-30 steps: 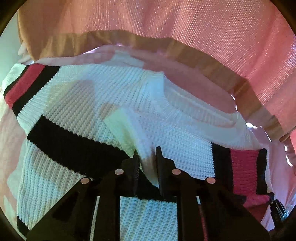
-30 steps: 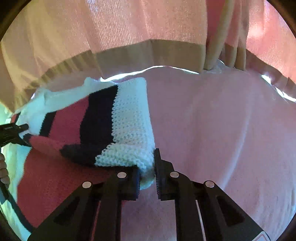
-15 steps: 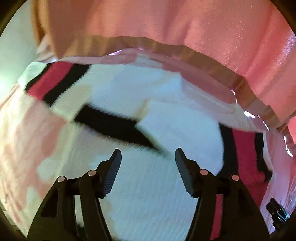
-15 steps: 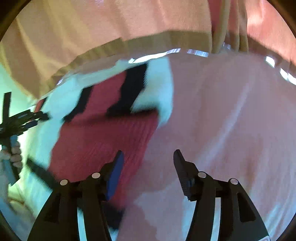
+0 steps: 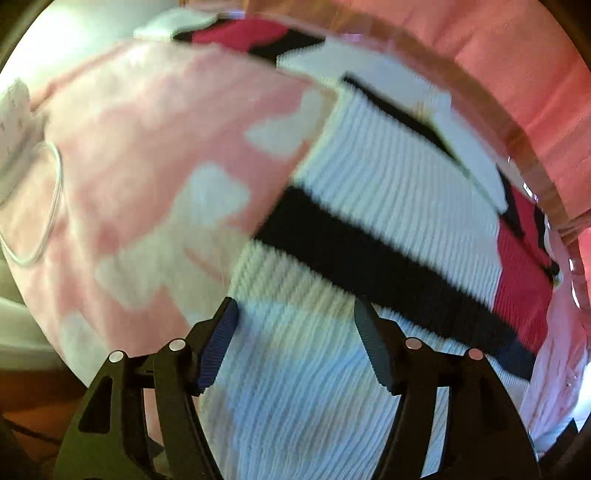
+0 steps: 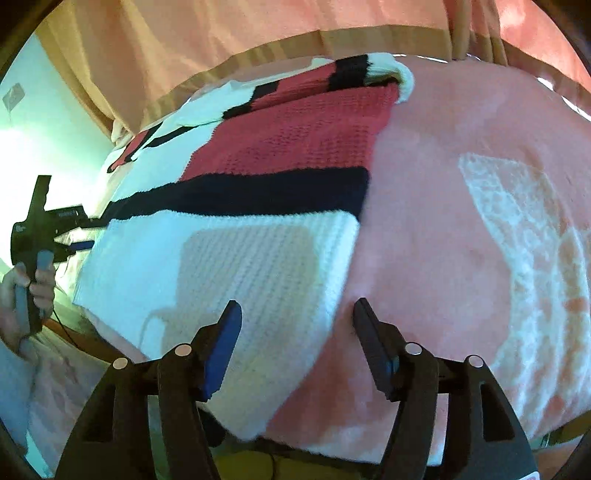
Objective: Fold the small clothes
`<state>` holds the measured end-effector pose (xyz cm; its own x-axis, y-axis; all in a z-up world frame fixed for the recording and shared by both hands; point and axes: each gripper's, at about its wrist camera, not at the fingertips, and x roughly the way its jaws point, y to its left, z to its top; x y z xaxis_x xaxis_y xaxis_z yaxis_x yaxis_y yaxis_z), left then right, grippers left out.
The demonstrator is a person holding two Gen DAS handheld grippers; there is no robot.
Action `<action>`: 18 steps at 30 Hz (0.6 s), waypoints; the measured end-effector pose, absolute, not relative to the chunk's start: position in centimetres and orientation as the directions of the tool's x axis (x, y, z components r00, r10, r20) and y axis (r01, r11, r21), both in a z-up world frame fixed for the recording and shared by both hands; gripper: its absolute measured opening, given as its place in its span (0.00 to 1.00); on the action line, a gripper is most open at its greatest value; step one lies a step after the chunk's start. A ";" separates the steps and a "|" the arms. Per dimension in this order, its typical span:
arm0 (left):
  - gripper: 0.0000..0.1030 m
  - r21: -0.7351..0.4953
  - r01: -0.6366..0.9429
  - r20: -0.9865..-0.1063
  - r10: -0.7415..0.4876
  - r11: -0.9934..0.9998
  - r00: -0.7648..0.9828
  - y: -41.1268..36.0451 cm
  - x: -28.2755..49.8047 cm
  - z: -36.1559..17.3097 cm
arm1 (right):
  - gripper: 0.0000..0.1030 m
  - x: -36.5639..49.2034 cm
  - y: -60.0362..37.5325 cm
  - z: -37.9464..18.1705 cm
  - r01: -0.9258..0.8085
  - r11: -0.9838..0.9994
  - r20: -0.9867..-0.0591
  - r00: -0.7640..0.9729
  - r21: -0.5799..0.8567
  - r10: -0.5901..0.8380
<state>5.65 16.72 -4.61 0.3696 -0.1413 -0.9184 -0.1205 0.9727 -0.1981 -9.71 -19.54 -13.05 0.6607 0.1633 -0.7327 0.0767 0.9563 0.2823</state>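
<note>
A knitted sweater (image 5: 369,206), white with black and red blocks, lies flat on a pink and white cloth (image 5: 147,147). In the right wrist view the sweater (image 6: 229,258) fills the left half, both sleeves folded in near its far end. My left gripper (image 5: 295,347) is open and empty above the sweater's white lower part. My right gripper (image 6: 295,347) is open and empty over the sweater's right edge near the hem. The left gripper (image 6: 74,230) also shows in the right wrist view at the sweater's left edge, held by a hand.
A pink curtain (image 6: 258,29) with a tan hem hangs behind the surface. The pink and white cloth (image 6: 480,221) extends to the right of the sweater. A thin cable loop (image 5: 48,206) lies at the cloth's left edge.
Both grippers let go of the sleeves, opened and pulled back towards the sweater's hem. The sleeves now lie folded on the sweater's upper part.
</note>
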 end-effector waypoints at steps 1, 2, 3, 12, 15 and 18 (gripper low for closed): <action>0.54 -0.163 -0.102 -0.922 -0.114 0.981 0.371 16.2 5.7 -4.5 | 0.12 -9.1 -19.1 -13.2 0.085 0.958 -0.748 0.645 0.275 0.157; 0.40 -0.138 -0.087 -0.925 -0.097 0.987 0.367 15.8 5.7 -4.5 | 0.13 -9.1 -18.9 -13.2 0.080 0.957 -0.749 0.641 0.280 0.166; 0.27 -0.088 -0.079 -0.928 -0.053 0.993 0.370 15.5 5.3 -4.5 | 0.11 -8.9 -18.9 -12.9 0.073 0.955 -0.748 0.640 0.287 0.176; 0.04 -0.143 0.087 -0.946 -0.162 0.986 0.280 12.3 -3.4 -2.3 | 0.10 -17.0 -23.4 -9.6 0.186 0.968 -0.820 0.572 0.167 0.031; 0.05 -0.082 0.095 -0.949 -0.107 0.992 0.297 10.5 -3.8 -2.1 | 0.13 -16.3 -23.9 -10.8 0.212 0.970 -0.873 0.488 0.118 -0.001; 0.08 -0.148 0.097 -0.910 -0.174 0.984 0.377 9.2 -2.1 1.7 | 0.36 -14.7 -25.2 -6.9 0.212 0.973 -0.819 0.572 0.087 -0.052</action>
<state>-2.08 9.24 1.74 0.3769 -0.1744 -0.9097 0.0974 0.9841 -0.1483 -14.72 -25.22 -6.91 0.5716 -0.0516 -0.8189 0.2120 0.9734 0.0867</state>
